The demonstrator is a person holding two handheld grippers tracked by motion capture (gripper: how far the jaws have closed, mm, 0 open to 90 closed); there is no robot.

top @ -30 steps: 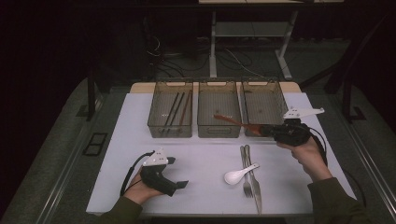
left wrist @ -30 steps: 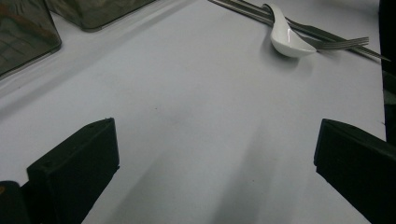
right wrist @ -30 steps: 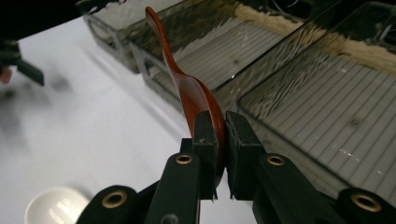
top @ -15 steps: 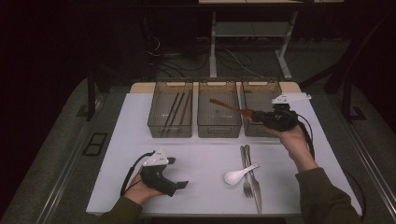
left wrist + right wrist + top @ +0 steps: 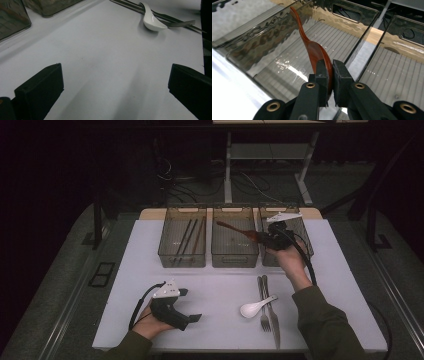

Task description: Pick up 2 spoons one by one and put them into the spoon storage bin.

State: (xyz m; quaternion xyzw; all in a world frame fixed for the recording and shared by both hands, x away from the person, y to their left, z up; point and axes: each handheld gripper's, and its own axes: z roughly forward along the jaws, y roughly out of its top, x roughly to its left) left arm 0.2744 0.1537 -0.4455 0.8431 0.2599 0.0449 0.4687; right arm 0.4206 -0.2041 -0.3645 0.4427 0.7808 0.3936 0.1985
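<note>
Nearest the person, the left gripper (image 5: 192,318) rests on the white table (image 5: 220,290) with its jaws spread wide and nothing between them. Just beyond, a white spoon (image 5: 255,308) lies against a fork (image 5: 261,307) and a knife (image 5: 272,312); their handles are cut off in the left gripper view. Farther back, the right gripper (image 5: 330,75) pinches the bowl of a brown wooden spoon (image 5: 313,51), whose handle slants over the middle bin (image 5: 234,257). Its bowl's lower edge is hidden between the pads. Dark sticks (image 5: 189,237) lie in the left bin (image 5: 181,260).
</note>
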